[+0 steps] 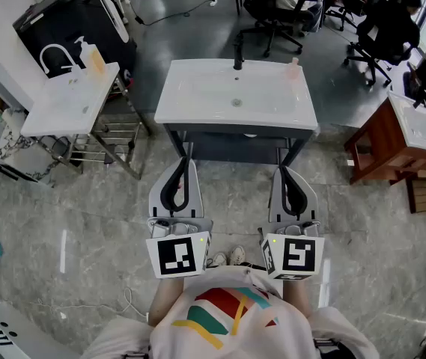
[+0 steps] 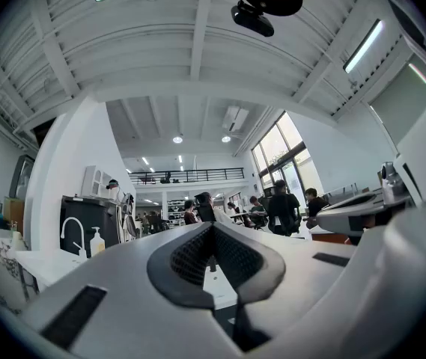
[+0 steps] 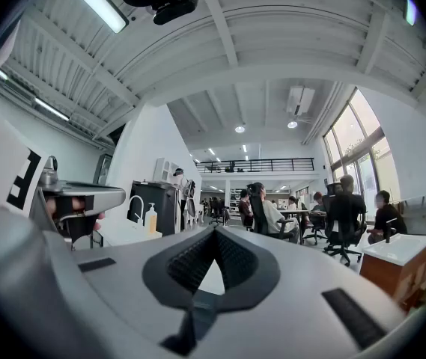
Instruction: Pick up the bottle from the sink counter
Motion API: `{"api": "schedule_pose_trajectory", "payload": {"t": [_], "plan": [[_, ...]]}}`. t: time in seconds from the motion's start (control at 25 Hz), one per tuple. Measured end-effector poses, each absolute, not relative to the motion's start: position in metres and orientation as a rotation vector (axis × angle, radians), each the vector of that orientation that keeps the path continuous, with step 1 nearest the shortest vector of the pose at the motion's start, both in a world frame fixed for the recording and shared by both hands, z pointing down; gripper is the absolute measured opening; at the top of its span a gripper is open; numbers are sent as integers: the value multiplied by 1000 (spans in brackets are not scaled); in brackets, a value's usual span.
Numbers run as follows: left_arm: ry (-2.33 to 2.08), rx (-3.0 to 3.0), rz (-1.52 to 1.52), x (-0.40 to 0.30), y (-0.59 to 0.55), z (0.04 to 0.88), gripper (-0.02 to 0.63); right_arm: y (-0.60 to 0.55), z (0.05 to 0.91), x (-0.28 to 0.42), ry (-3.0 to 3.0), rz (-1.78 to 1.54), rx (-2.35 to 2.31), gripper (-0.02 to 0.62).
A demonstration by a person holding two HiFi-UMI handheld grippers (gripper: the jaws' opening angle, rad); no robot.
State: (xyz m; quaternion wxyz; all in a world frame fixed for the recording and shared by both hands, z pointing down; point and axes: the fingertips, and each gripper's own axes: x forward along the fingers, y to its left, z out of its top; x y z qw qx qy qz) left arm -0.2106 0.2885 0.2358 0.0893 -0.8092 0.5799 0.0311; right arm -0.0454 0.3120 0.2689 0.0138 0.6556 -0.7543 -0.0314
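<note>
A small pinkish bottle (image 1: 293, 66) stands upright at the back right of the white sink counter (image 1: 198, 107), to the right of the black faucet (image 1: 237, 53). My left gripper (image 1: 184, 163) and right gripper (image 1: 284, 172) are held side by side close to my body, short of the counter's front edge. Both point toward the sink. The left gripper (image 2: 213, 227) is shut with nothing in it. The right gripper (image 3: 216, 231) is also shut and empty. The pinkish bottle does not show in either gripper view.
A second white sink (image 1: 63, 103) at the left carries a white faucet (image 1: 52, 53) and an orange soap dispenser (image 1: 91, 55), with a metal rack (image 1: 104, 144) below. A wooden cabinet with a basin (image 1: 392, 140) stands at the right. People sit on office chairs (image 1: 272, 13) behind.
</note>
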Motion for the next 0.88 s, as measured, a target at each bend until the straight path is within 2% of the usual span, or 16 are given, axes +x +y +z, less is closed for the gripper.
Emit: {"api": "schedule_pose_trajectory", "payload": {"t": [0.88], "plan": [[1749, -2380, 38, -184, 270, 252, 18, 296, 282, -15, -2410, -63, 1988, 12]]}}
